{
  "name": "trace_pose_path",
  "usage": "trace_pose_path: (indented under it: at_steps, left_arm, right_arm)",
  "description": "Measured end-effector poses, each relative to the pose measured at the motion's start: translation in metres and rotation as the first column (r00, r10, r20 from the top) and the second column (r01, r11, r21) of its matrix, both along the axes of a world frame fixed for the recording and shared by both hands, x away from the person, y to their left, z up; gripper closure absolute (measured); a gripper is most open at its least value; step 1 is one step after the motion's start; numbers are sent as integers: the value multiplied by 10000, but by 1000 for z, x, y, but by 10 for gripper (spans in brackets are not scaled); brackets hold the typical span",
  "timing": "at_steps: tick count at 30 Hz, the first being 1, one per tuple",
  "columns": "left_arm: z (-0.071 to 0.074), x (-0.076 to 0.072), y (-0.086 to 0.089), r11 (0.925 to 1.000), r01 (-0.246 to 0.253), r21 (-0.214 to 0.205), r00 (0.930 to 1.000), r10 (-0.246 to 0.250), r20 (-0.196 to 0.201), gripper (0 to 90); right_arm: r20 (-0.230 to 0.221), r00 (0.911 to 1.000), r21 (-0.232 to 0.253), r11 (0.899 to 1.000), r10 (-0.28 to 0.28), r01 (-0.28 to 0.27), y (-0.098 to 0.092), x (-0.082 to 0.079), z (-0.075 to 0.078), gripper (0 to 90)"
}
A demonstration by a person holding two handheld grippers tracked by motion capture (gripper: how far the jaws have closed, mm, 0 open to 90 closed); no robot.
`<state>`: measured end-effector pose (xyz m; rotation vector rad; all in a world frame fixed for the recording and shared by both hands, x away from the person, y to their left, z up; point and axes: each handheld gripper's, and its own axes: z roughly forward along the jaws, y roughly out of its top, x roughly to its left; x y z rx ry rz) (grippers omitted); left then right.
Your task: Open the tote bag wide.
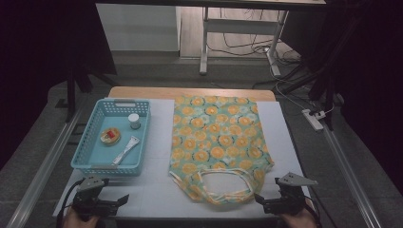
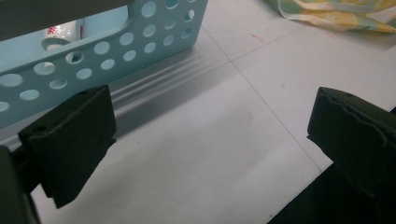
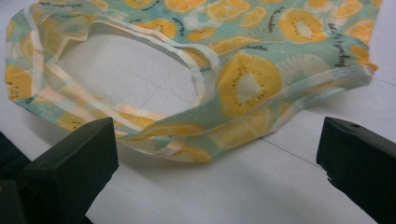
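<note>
Lying flat: one bag (image 1: 218,137), two handles (image 1: 223,183).

The table (image 1: 157,192) has a white gridded surface and a wooden far edge. Grey floor (image 1: 43,137) surrounds it, with metal rails (image 1: 38,166) running along both sides. Beyond stands a white-legged desk frame (image 1: 205,42), with loose black cables (image 1: 247,47) beneath it. A white power strip (image 1: 313,118) lies on the floor at right. Both outer sides of the room are dark; the table is evenly lit.
</note>
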<state>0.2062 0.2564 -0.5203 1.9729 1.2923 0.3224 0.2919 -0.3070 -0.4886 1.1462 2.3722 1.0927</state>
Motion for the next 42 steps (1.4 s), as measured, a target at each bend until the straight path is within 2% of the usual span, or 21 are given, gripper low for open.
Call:
trace_pose_path:
  at_steps: [9,14,21,26,31,37,40,42]
  left_arm:
    - [0,0,0,10000,15,9,10000,-15,23,13]
    - [0,0,0,10000,-4,6,10000,4,30,13]
    - [0,0,0,10000,-29,17,10000,29,4,13]
    - [0,0,0,10000,-57,15,10000,57,-20,13]
    - [0,0,0,10000,-66,17,10000,66,-35,13]
    - [0,0,0,10000,-67,19,10000,67,-39,13]
    - [0,0,0,10000,-60,27,10000,60,-38,13]
    - [0,0,0,10000,-58,26,10000,58,-40,14]
  right_arm:
    - [-29,9993,285,9989,386,-385,12,-1,5,0]
    - [-241,9969,392,9965,752,-743,22,-2,7,0]
    - [-445,9867,283,9874,1566,-1554,42,-2,5,0]
    - [-541,9792,161,9806,1957,-1951,54,-3,4,0]
    - [-473,9691,-16,9702,2421,-2424,68,-6,6,0]
    - [-849,9449,-383,9466,3161,-3201,89,-6,-4,0]
    - [-982,9377,-601,9386,3333,-3399,97,-5,-8,2]
    - [-963,9313,-697,9310,3512,-3583,100,-5,-11,55]
